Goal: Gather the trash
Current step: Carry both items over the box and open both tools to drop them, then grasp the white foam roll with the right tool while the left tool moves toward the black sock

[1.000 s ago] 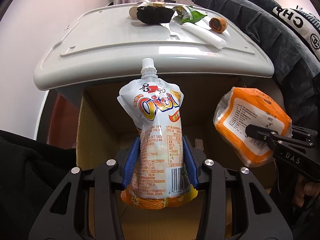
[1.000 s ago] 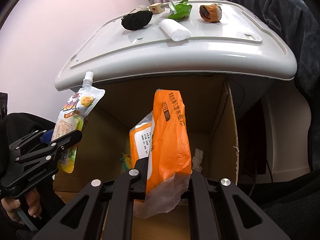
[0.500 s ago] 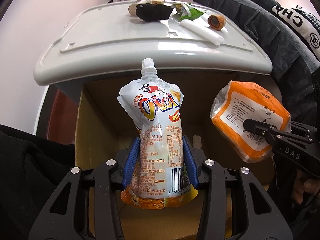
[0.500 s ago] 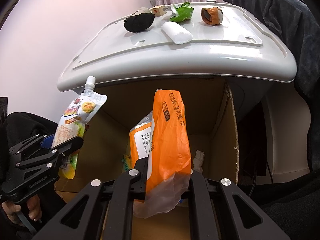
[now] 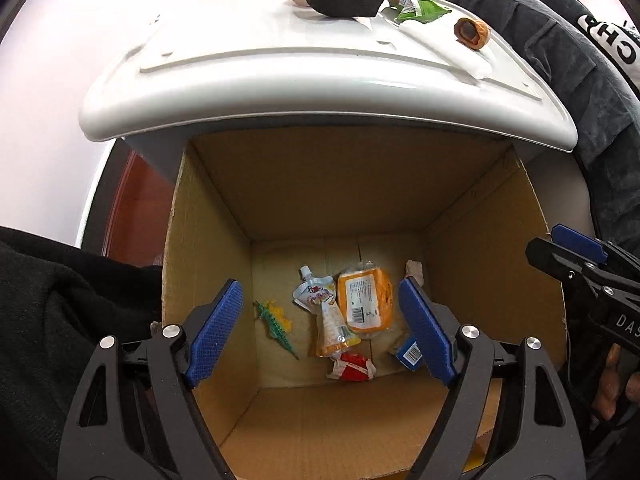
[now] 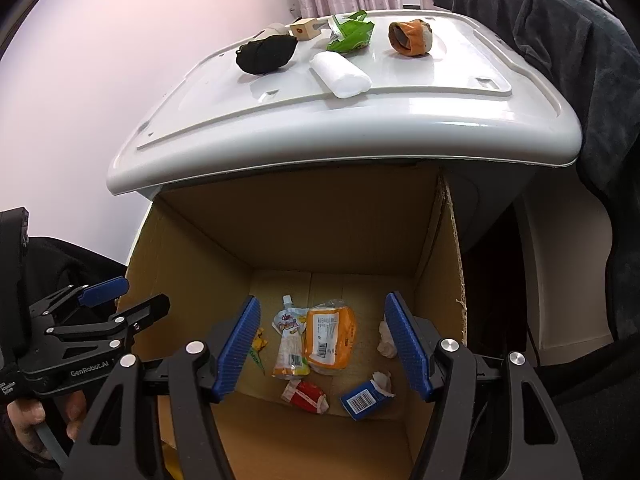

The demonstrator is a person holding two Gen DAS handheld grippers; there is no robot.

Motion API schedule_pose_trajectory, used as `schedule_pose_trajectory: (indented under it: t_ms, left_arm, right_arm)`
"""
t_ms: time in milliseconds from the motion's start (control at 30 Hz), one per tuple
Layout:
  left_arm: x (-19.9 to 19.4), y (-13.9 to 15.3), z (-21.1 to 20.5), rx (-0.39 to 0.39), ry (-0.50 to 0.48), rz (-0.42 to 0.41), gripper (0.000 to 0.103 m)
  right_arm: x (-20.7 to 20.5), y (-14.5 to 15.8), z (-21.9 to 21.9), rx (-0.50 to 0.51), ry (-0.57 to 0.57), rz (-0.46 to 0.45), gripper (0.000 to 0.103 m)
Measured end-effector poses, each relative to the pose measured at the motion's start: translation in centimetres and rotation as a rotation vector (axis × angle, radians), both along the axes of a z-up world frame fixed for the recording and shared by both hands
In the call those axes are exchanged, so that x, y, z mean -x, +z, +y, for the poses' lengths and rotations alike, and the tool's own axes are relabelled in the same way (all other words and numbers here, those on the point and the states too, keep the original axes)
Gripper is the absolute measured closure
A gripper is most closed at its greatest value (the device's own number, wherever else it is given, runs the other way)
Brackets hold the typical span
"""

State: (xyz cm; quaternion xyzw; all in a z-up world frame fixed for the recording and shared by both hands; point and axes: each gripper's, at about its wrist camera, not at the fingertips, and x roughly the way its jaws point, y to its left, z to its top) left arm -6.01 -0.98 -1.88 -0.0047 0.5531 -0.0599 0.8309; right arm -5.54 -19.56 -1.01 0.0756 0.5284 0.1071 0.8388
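While both tools hang over the open cardboard box (image 5: 208, 216), the left hand-held gripper (image 5: 320, 332) is spread wide with nothing between its blue pads (image 5: 214, 334), and the right hand-held gripper (image 6: 324, 348) is likewise released and grasps nothing. Down on the box floor the juice pouch (image 5: 326, 316) lies flat with its spout toward the far wall, touching the orange packet (image 5: 364, 300) just to its right. Nearer the front edge sit a red wrapper (image 6: 306, 396) and a small blue carton (image 6: 364, 400), with a crumpled white tissue (image 6: 386, 340) by the right wall and a green and yellow scrap (image 5: 276, 324) to the left of the pouch. Behind the box stands a white plastic table (image 6: 400, 120), its front edge overhanging the box's far wall. On it rest a black bundle (image 6: 264, 54), a white roll (image 6: 340, 74), a green wrapper (image 6: 350, 32), an orange rolled item (image 6: 410, 38) and a small wooden block (image 6: 304, 29). Dark clothing (image 6: 560, 20) drapes at the right.
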Motion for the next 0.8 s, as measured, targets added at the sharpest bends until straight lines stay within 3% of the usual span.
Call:
schedule_pose_trajectory:
  t_ms: [267, 567, 800]
  left_arm:
    - [-0.5, 0.5, -0.3, -0.009, -0.004, -0.026, 0.025]
    - [-2.7, 3.1, 0.5, 0.019, 0.029, -0.098, 0.025]
    - [-6.6, 6.2, 1.2, 0.020, 0.040, -0.179, 0.025]
  right_arm:
    - [-1.1, 0.4, -0.1, -0.021, 0.003, 0.002, 0.038]
    - [-5.0, 3.5, -0.2, 0.050, 0.036, -0.104, 0.038]
    - [-10.2, 5.7, -0.1, 0.088, 0.063, -0.185, 0.038]
